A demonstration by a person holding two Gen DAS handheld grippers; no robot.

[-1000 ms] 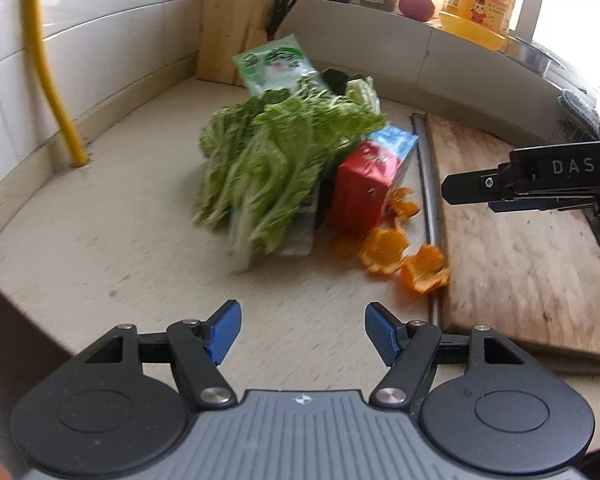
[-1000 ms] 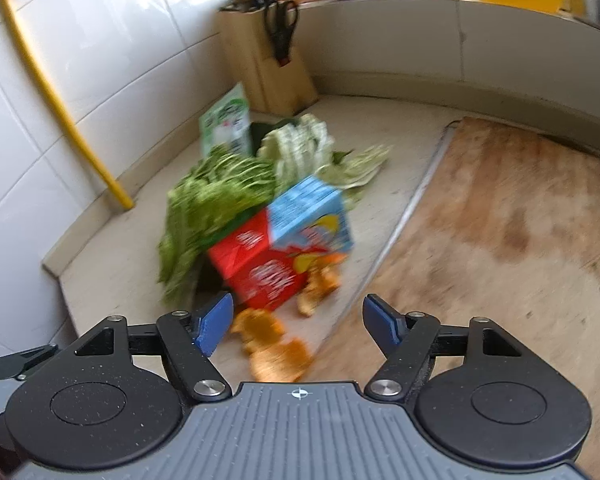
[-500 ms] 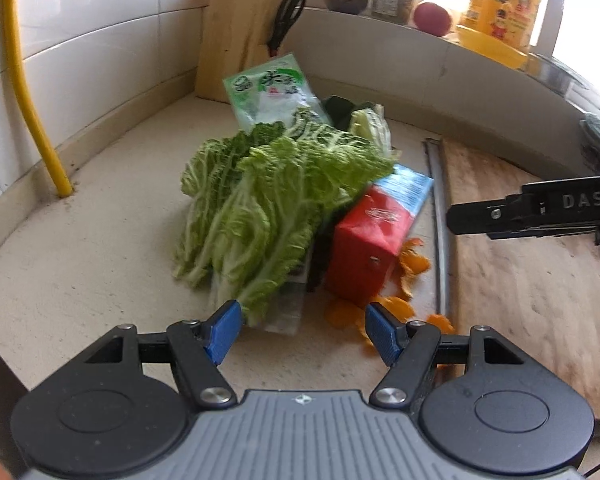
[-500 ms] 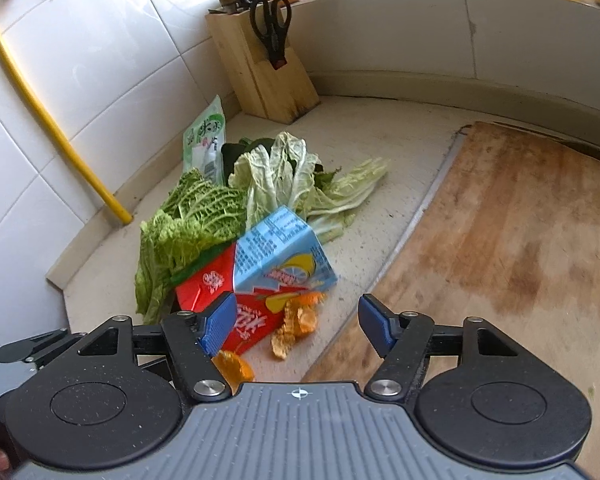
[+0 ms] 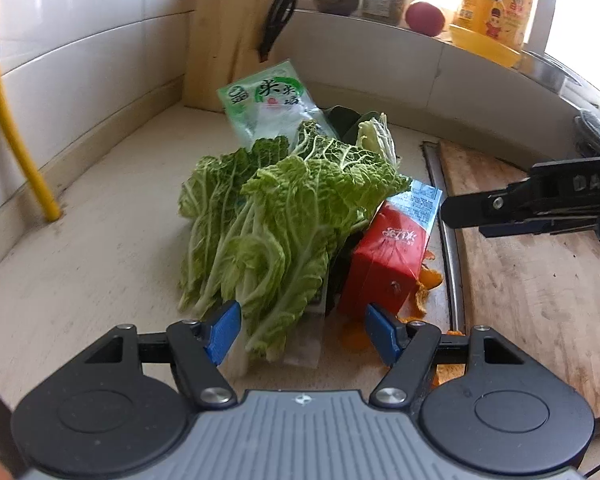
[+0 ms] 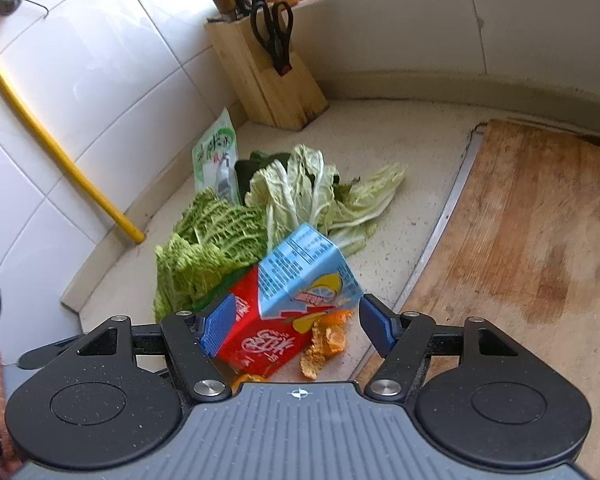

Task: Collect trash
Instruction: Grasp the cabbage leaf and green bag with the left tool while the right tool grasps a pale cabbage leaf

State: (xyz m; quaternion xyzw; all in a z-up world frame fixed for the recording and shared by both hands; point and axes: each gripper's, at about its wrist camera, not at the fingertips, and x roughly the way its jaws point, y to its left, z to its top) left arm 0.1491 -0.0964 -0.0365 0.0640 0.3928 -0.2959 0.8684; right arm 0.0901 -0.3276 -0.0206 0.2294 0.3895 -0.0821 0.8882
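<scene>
A heap of trash lies on the beige counter [image 5: 80,272]: green cabbage leaves [image 5: 276,216], a red and blue drink carton [image 5: 392,248], orange peels [image 5: 424,292] and a green and white plastic packet [image 5: 266,100]. My left gripper [image 5: 302,332] is open, its blue pads either side of the near leaf stems. My right gripper [image 6: 296,328] is open just above the carton [image 6: 296,300], with orange peel [image 6: 324,340] between its fingers. The right gripper's side [image 5: 540,204] shows at the right of the left wrist view.
A wooden cutting board [image 6: 520,240] lies right of the heap behind a metal strip. A knife block [image 6: 264,76] with scissors stands in the corner. A yellow pipe [image 6: 60,160] runs down the tiled wall. Jars, a red fruit and a yellow bottle [image 5: 496,4] line the ledge.
Both grippers have moved in closer to the heap. The leaf stems now sit between the left pads and the carton lies right under the right pads. Both stayed open.
</scene>
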